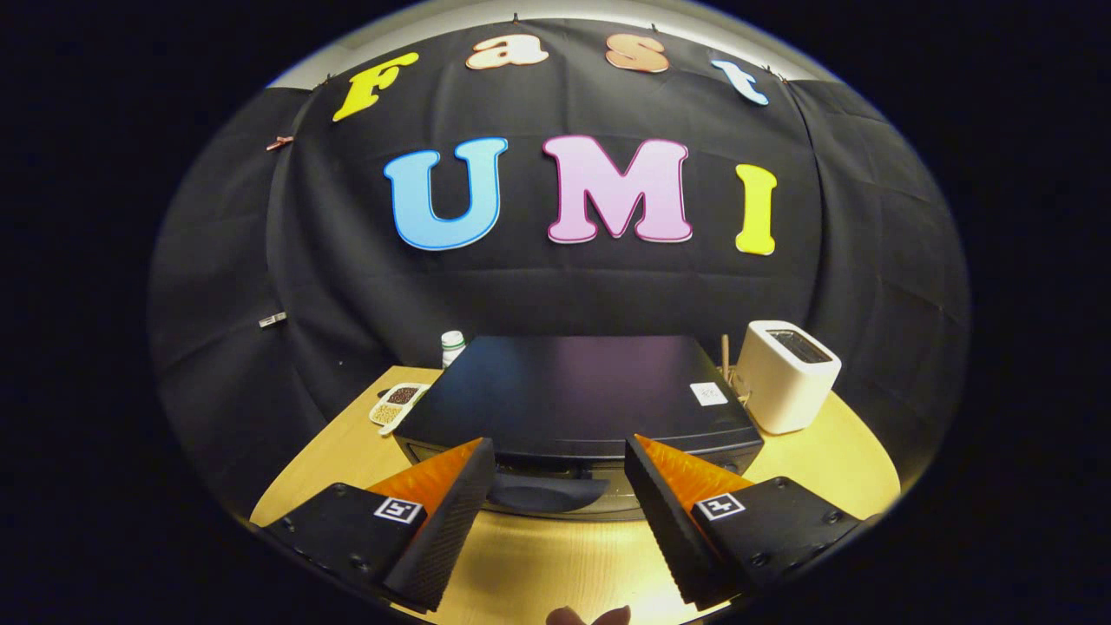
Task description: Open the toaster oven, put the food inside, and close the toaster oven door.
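Nothing of the task looks done yet. The toaster oven (pixel 577 395) sits in the middle of the desk (pixel 538 555), its dark top facing up and its door, as far as I can tell, closed; the handle (pixel 542 493) shows low on the near front. The claw (pixel 560 456) is spread wide and empty, its fingers (pixel 451 503) reaching either side of that handle without touching it. I judge opening the door to be the step in hand; putting the food inside and closing the door remain. A small dish (pixel 397 404) of something, possibly the food, lies at the oven's far left beside a white bottle (pixel 452 345). A white toaster (pixel 785 373) stands on the right.
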`<state>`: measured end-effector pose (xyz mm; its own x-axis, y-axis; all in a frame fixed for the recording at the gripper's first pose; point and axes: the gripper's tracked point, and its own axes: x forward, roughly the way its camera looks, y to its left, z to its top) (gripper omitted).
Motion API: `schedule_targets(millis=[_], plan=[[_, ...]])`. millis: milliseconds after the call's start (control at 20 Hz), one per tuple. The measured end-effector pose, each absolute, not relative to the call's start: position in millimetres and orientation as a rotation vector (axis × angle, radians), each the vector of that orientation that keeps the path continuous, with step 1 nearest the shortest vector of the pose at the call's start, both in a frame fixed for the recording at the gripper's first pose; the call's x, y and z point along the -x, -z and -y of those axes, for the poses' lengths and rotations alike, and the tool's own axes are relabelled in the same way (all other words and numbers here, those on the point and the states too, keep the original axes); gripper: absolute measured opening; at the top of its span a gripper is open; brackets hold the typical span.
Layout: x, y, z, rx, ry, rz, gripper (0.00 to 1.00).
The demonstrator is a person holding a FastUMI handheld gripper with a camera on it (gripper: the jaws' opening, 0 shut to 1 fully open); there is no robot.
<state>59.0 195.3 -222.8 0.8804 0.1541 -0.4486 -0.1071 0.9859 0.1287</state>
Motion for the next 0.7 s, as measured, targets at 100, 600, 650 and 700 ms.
schedule_targets(millis=[100, 600, 650, 700], plan=[[-66, 238, -203, -0.104, -0.131, -0.507, 0.98], [-79, 273, -215, -0.08, -0.033, -0.582, 0.98], [-75, 275, -217, -0.087, -0.038, -0.594, 0.98], [-70, 280, -217, -0.085, -0.04, -0.612, 0.98]])
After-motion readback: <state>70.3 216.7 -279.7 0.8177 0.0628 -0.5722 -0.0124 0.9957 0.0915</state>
